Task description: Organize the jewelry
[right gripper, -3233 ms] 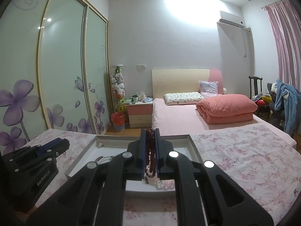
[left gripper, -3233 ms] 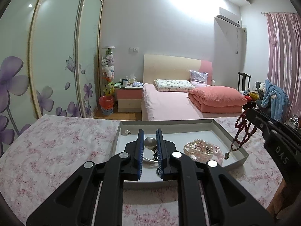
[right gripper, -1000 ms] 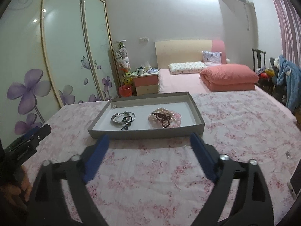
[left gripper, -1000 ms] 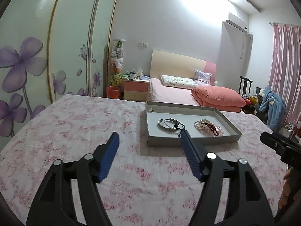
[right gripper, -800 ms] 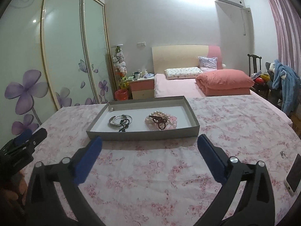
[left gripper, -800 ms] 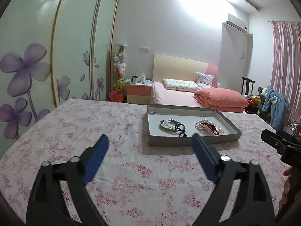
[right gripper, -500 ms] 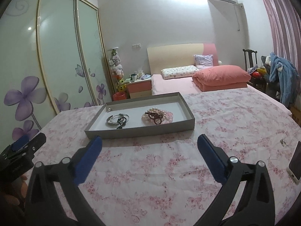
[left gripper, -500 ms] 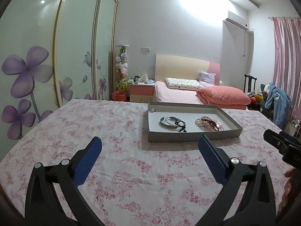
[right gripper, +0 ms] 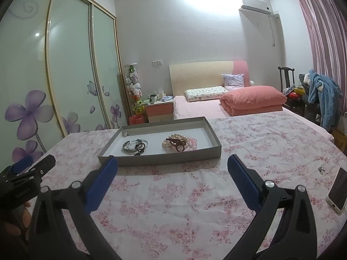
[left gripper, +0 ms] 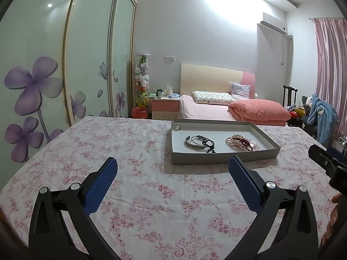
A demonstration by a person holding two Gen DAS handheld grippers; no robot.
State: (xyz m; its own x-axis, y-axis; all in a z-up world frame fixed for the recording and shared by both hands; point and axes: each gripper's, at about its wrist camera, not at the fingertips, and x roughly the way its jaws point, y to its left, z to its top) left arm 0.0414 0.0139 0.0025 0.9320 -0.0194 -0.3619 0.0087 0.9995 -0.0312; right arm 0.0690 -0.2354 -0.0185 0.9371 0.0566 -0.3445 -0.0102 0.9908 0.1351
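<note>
Floral pink tablecloth (left gripper: pixel 141 195) covers the table; a phone (right gripper: pixel 338 189) lies at its right edge, with a small metallic item (right gripper: pixel 321 169) just beside it, too small to identify. Beyond the table's far edge: a bed with a folded coral quilt (left gripper: pixel 258 110), a nightstand (left gripper: pixel 164 107), and sliding wardrobe doors with purple flowers (left gripper: pixel 32 86) along the left wall. Nothing stands between either gripper and the tray. The grey tray (left gripper: pixel 216 159) sits toward the far edge of the table, its long axis running roughly left to right across both views, slightly skewed in the right wrist view. Inside, toward the tray's left end: silver bangles (left gripper: pixel 195 142) with a dark cord bracelet (left gripper: pixel 210 146) touching them; toward its right end, a heap of pearl strands (left gripper: pixel 240 144) with a dark red bead string (right gripper: pixel 176 142) lying on top. One small pearl (left gripper: pixel 177 127) rests in the tray's far left corner. Left gripper (left gripper: pixel 173 169) is spread wide and holds nothing, above the tablecloth near the table's near edge, well apart from the tray. Right gripper (right gripper: pixel 172 169) likewise spread wide, empty, near the tray's near wall.
</note>
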